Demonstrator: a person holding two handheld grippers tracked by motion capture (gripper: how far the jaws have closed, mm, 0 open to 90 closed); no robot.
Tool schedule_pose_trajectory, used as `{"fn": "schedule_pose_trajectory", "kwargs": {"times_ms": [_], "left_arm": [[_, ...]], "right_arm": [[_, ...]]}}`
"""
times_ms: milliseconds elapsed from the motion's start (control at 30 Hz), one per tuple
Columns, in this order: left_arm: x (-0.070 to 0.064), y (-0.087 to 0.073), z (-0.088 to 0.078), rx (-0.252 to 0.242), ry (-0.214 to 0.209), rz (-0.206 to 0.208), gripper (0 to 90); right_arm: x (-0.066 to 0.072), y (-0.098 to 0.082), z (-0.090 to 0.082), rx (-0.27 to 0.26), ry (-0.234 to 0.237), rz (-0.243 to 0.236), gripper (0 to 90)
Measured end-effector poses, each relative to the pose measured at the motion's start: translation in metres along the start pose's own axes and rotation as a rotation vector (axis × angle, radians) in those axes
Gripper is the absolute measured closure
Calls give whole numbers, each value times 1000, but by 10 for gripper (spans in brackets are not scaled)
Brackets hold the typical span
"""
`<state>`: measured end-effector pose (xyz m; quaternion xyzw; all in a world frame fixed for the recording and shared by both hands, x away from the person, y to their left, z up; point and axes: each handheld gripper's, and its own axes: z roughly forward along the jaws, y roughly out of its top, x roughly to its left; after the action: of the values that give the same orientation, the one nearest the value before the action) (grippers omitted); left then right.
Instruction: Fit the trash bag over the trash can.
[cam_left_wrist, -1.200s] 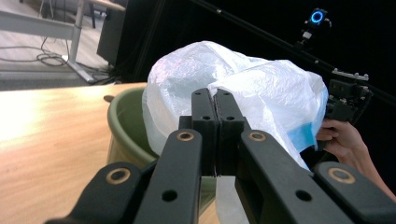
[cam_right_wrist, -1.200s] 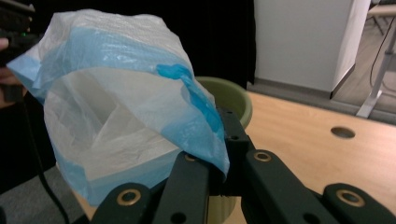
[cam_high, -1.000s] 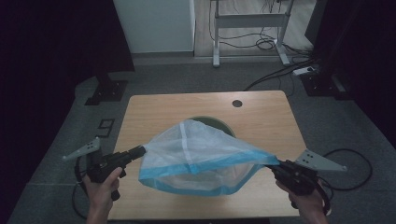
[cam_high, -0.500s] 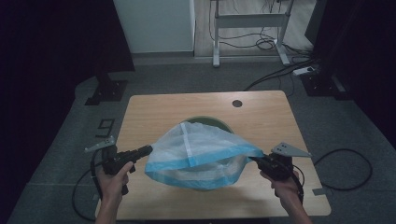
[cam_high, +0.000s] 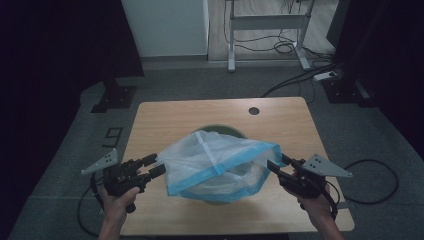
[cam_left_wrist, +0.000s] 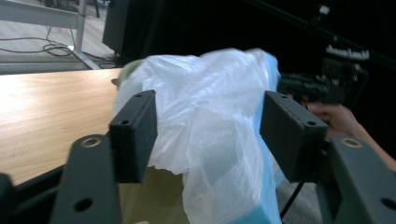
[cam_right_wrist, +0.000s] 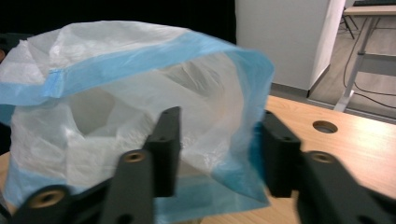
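High view: a translucent white plastic bag with a blue hem band (cam_high: 220, 162) is lying draped over a dark green round bin (cam_high: 220, 131) that is standing on the light wooden rectangular table (cam_high: 190, 112), toward its near edge. The bag's mouth is sagging between the two tools, and the bin's rim is showing just behind the bag's far edge. The left gripper (cam_high: 155, 166), a black two-jaw tool, is sitting at the bag's left corner; the right gripper (cam_high: 276, 164), its black counterpart, is sitting at the bag's right corner. Each is being carried by a hand (cam_high: 117, 202) entering from the bottom edge, with a cable trailing to the floor.

Left gripper view: the left gripper's jaws have just been opening and are standing well apart. A fold of the bag (cam_left_wrist: 210, 135) is hanging between the pads without being pressed by either. The other gripper is visible beyond the bag.

Right gripper view: the right gripper's jaws have likewise just been opening and are standing parted. The blue-edged corner of the bag (cam_right_wrist: 140, 107) is lying between them; the film is brushing the inner faces, but the pads are not clamping it. A round cable hole (cam_right_wrist: 325, 126) is piercing the tabletop behind.
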<state>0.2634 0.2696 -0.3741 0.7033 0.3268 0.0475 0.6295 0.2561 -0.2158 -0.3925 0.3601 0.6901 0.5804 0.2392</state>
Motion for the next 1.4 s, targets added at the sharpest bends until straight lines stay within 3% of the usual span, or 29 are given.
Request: {"fn": "schedule_pose_trajectory", "kwargs": {"times_ms": [33, 167, 267, 433, 467, 533, 567, 600, 667, 767, 833, 900, 1033, 1267, 1400], "left_arm": [[-3, -1, 4, 20, 2, 7, 332], [-8, -3, 14, 52, 0, 14, 297], [-13, -7, 27, 102, 31, 25, 291], [-17, -11, 42, 139, 73, 41, 321], [-18, -11, 46, 151, 106, 64, 457], [-19, -11, 48, 163, 112, 80, 586], [-19, -10, 50, 170, 120, 94, 586], [-19, -9, 51, 176, 125, 106, 673], [-19, -7, 51, 183, 101, 106, 821], [-19, -2, 48, 156, 111, 130, 876], [-16, 2, 44, 114, 97, 115, 880], [-7, 7, 39, 71, 64, 64, 880], [17, 14, 31, 13, 79, -31, 879], [36, 14, 36, 22, 127, -70, 879], [46, 10, 43, 29, 164, -90, 881]], "right_arm": [[0, 5, 3, 3, -10, 2, 666], [3, 11, 8, 4, -12, 2, 770], [8, 15, 10, -1, -9, 1, 812], [14, 20, 12, -4, 13, -14, 842], [16, 21, 13, -7, 19, -21, 851], [17, 22, 13, -10, 25, -22, 854], [17, 22, 13, -10, 25, -22, 854], [17, 22, 14, -11, 29, -23, 854], [17, 24, 14, -12, 29, -25, 854], [15, 25, 14, -15, 18, -26, 854], [12, 27, 14, -17, 2, -22, 855], [8, 29, 14, -17, -21, -21, 855], [-9, 30, 21, 7, -84, 19, 867], [-27, 30, 43, 50, -120, 52, 867], [-35, 30, 67, 76, -140, 73, 867]]}}
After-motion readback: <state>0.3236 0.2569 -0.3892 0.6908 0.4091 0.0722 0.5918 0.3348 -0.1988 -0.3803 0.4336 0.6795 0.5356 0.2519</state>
